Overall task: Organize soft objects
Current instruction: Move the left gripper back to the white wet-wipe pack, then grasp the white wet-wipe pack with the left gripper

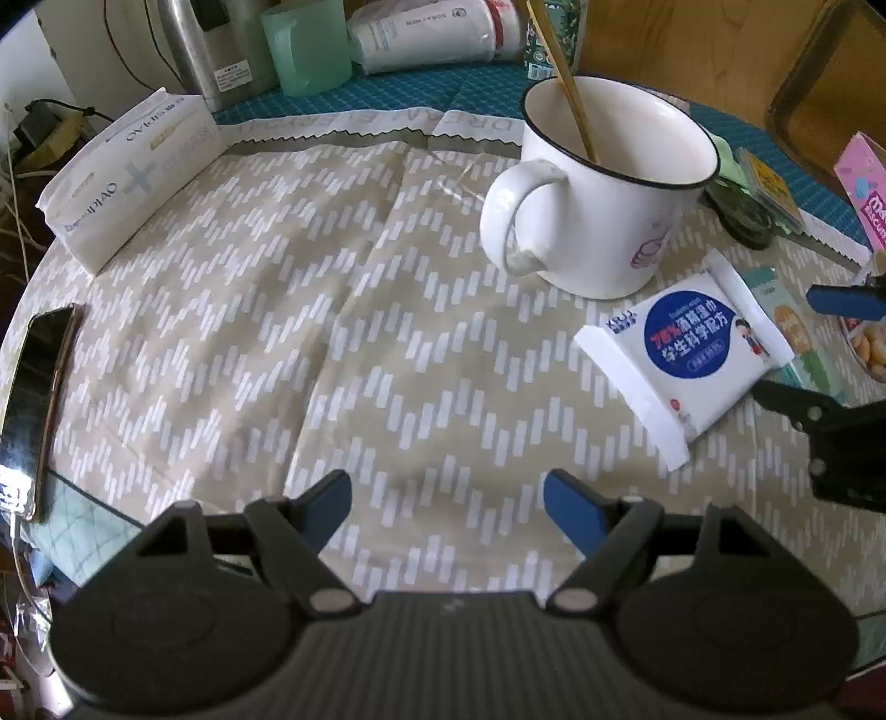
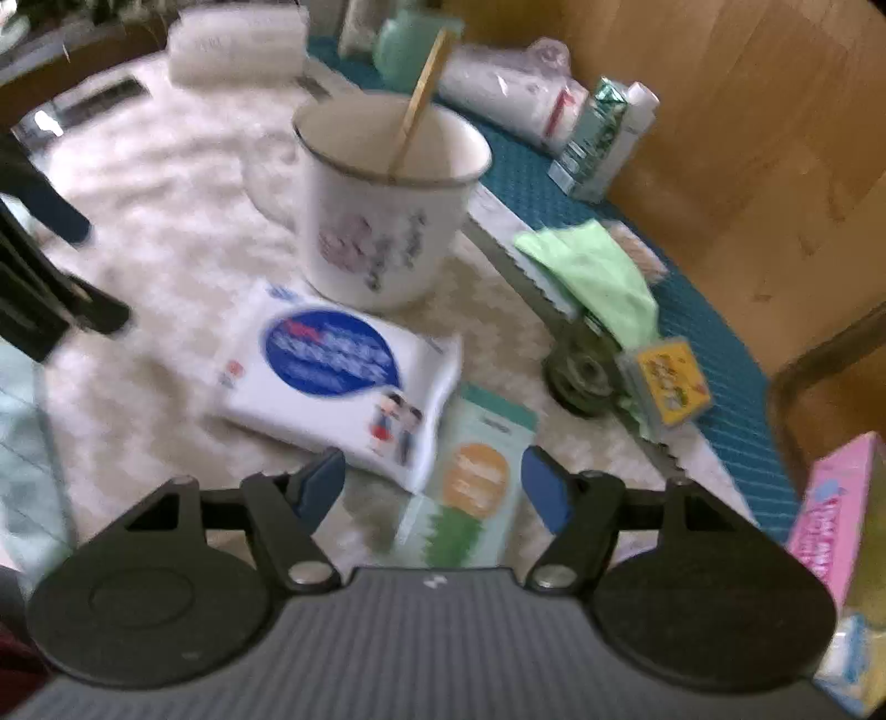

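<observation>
Pink box (image 2: 836, 531) cut off at right edge; wipes pack (image 2: 332, 382) print blurred.

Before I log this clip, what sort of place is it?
Most likely a home dining or kitchen table: a patterned tablecloth carries a white enamel mug with a chopstick in it, a steel kettle, tissue packs, and a wet-wipe packet.

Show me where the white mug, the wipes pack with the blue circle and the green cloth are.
white mug (image 1: 609, 221), left wrist view, on its outer wall beside the handle.
wipes pack (image 1: 684, 349), left wrist view, on the blue circle.
green cloth (image 2: 598, 271), right wrist view, on its middle fold.
</observation>
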{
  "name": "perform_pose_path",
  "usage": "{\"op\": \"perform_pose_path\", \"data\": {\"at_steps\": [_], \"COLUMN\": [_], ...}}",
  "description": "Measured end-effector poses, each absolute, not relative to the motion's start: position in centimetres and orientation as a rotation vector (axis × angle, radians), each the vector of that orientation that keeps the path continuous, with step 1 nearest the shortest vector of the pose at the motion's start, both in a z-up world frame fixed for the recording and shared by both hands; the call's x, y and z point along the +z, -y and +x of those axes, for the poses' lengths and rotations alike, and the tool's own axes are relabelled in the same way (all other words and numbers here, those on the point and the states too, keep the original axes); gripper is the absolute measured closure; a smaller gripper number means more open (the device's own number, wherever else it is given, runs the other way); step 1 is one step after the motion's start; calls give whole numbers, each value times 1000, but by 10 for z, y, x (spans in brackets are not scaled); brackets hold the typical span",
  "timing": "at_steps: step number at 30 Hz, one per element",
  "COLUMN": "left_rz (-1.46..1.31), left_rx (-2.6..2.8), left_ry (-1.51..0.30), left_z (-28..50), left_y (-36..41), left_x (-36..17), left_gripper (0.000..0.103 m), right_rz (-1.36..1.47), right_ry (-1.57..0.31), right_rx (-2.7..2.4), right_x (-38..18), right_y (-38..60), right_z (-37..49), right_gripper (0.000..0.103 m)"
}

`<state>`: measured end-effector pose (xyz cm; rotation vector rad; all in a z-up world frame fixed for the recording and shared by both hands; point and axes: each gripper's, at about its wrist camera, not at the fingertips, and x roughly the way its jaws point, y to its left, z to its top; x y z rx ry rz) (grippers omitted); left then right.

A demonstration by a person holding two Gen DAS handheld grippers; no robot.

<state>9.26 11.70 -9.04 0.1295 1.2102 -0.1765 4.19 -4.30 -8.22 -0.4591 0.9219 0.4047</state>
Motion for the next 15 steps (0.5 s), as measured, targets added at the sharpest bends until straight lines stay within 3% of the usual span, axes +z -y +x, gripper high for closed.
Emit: {"op": "perform_pose_path", "data": {"at_steps": [15], "left_rz": [98], "left_rx": [-173], "left_ry": [-1225], "left_z": [103], "left_y": [-121], "left_x": [-94], "left_gripper": [22], "right_rz": [-450], "right_ry": [-950], "right_rx": [591], "right_x": [-84], "right_y": [16], "right_z": [36], "right_gripper": [32]}}
